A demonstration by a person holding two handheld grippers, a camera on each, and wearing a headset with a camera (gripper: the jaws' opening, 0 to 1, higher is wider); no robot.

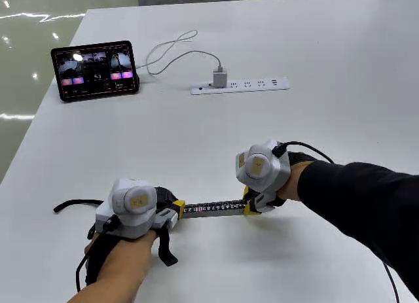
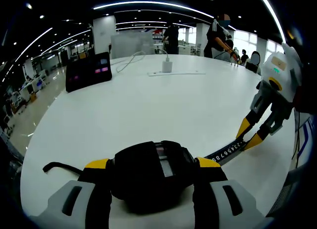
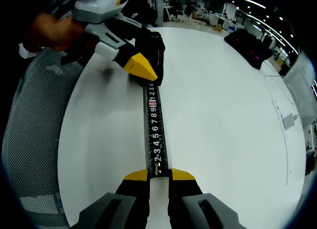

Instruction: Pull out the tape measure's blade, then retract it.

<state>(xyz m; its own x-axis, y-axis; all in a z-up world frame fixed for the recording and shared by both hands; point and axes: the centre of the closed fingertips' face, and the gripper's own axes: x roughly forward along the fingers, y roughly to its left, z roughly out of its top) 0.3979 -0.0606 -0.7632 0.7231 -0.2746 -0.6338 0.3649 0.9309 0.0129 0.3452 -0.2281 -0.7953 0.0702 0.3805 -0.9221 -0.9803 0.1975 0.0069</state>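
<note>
Left tongs (image 2: 153, 164) are clamped around the black case of the tape measure (image 2: 153, 178), one yellow tip on each side, and the case sits on the white table (image 1: 294, 41) close to the near edge. Right tongs (image 3: 159, 174) are pinched shut on the free end of the blade (image 3: 154, 130), which runs out of the case straight across to them, lying flat on the table with the printed digits facing up. So it's case on the left, blade end on the right, and a short stretch of blade between the two. A black strap (image 1: 72, 203) trails off on the table just left of the left tongs. Everything else is well apart, up at the far side: a tablet (image 1: 95, 70) propped up with its screen lit, a white power strip (image 1: 242, 86) with a charger (image 1: 219, 76) plugged in, and a thin cable (image 1: 173, 51) looping from the charger toward the tablet. The right gripper view also catches a grey mesh chair (image 3: 29, 140) past the table edge, and the left gripper view has some people (image 2: 218, 36) standing way back in the room.
</note>
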